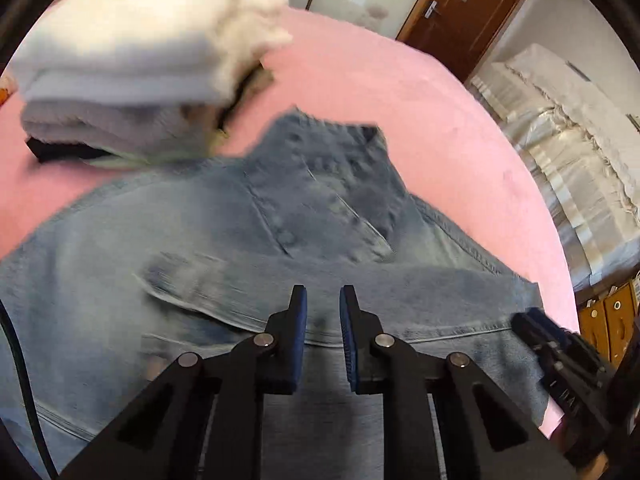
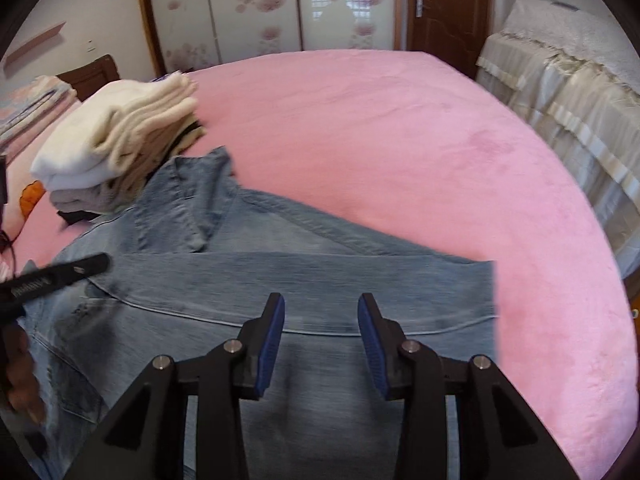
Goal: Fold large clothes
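A light blue denim jacket (image 1: 224,248) lies on the pink bed, collar at the far end, a sleeve folded across its body; it also shows in the right wrist view (image 2: 304,280). My left gripper (image 1: 323,300) hovers over the folded sleeve, jaws slightly apart and empty. My right gripper (image 2: 321,308) hovers over the same sleeve nearer its cuff, jaws wider apart and empty. The right gripper shows at the right edge of the left wrist view (image 1: 560,352); the left gripper shows at the left edge of the right wrist view (image 2: 52,276).
A stack of folded white, grey and black clothes (image 2: 120,140) sits on the pink bed (image 2: 400,140) just beyond the jacket's collar, also in the left wrist view (image 1: 120,64). A covered piece of furniture (image 2: 560,92) stands to the right. A brown door (image 2: 448,8) is behind.
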Demonstrator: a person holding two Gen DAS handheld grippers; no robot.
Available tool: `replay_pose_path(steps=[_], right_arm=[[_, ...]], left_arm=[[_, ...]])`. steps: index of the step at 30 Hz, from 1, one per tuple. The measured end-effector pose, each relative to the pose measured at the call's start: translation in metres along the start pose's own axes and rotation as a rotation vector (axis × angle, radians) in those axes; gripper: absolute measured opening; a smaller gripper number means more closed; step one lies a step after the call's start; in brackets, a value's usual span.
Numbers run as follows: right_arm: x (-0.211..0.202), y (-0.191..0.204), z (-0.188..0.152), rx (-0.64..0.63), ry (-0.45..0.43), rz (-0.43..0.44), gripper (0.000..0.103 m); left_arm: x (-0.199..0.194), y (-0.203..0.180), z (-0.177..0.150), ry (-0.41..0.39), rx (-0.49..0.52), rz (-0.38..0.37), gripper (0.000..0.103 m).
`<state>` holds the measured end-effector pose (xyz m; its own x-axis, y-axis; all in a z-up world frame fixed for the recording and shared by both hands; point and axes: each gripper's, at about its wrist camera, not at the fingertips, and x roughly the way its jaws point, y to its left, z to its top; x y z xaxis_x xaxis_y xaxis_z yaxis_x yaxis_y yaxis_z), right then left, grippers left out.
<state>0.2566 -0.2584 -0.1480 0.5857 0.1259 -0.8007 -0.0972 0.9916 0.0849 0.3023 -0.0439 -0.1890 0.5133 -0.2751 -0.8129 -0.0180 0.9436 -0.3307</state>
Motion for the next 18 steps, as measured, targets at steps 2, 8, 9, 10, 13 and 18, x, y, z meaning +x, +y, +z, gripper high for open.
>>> replay_pose_path(steps=[2,8,9,10,13,18], right_arm=[[0.017,0.013,-0.003,0.007,0.019,0.036,0.038],[0.06,-0.015,-0.002,0.038,0.058,-0.094,0.018],[0.061,-0.026,-0.001,0.056,0.062,-0.105,0.007],[0.059,-0.043,-0.001,0.084,0.057,-0.125,0.0],[0.046,-0.092,-0.005,0.127,0.039,-0.184,0.0],[0.011,-0.133,-0.015,0.192,0.028,-0.176,0.0]], left_arm=[[0.016,-0.002,-0.009,0.03,-0.023,0.01,0.015],[0.03,0.008,-0.018,-0.019,-0.013,0.059,0.013],[0.028,0.013,-0.017,-0.03,-0.015,0.085,0.012],[0.025,0.022,-0.016,-0.034,-0.023,0.081,0.012],[0.024,0.046,-0.012,-0.015,-0.045,0.031,0.001],[0.015,0.045,-0.012,0.002,-0.007,0.036,0.001]])
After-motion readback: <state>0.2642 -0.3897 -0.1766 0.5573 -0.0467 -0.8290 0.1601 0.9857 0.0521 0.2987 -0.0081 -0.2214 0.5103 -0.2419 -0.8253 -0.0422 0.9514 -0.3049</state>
